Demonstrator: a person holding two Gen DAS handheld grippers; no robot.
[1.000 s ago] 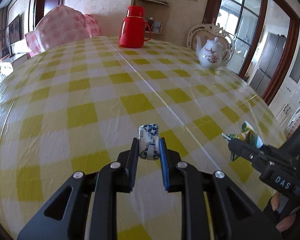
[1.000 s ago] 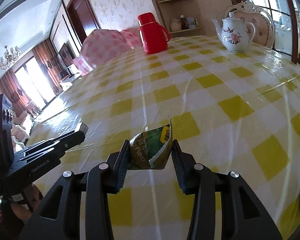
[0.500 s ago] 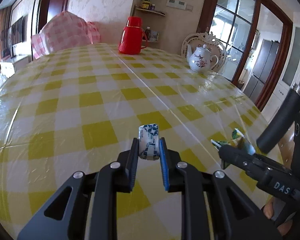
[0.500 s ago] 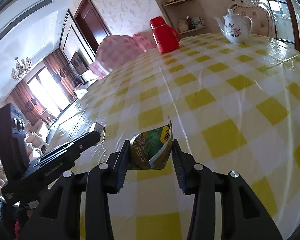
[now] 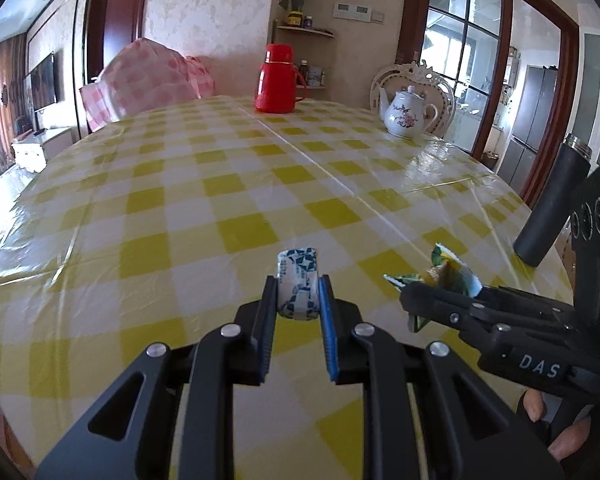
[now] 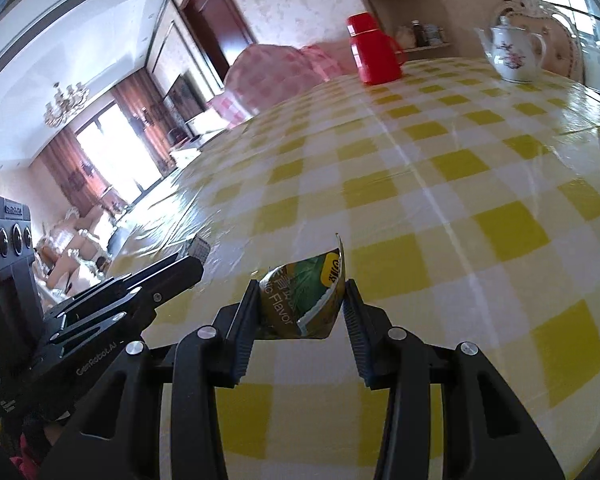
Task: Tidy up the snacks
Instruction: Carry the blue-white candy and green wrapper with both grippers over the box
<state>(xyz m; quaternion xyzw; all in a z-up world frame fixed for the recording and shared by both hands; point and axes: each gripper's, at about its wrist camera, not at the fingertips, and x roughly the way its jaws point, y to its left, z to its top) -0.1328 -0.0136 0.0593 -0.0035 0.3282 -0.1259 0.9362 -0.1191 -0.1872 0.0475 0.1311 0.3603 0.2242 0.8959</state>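
Observation:
My left gripper (image 5: 299, 284) is shut on a small white and blue wrapped snack (image 5: 298, 280), held above the yellow checked tablecloth (image 5: 220, 200). In the left wrist view the right gripper (image 5: 416, 300) shows at the right with a green packet (image 5: 454, 272) in its jaws. In the right wrist view my right gripper (image 6: 302, 292) is shut on that green snack packet (image 6: 304, 300), crumpled between the pads. The left gripper (image 6: 194, 258) reaches in from the lower left there, its snack barely seen.
A red thermos jug (image 5: 278, 80) and a white flowered teapot (image 5: 406, 114) stand at the table's far side. A pink checked bundle (image 5: 140, 76) lies beyond the far left edge. A white ornate chair (image 5: 416, 76) stands behind the teapot. A hand (image 5: 540, 408) holds the right gripper.
Both grippers have drawn back toward the near edge of the table with their snacks still held; the thermos and teapot look smaller and farther away. Neither grip has changed.

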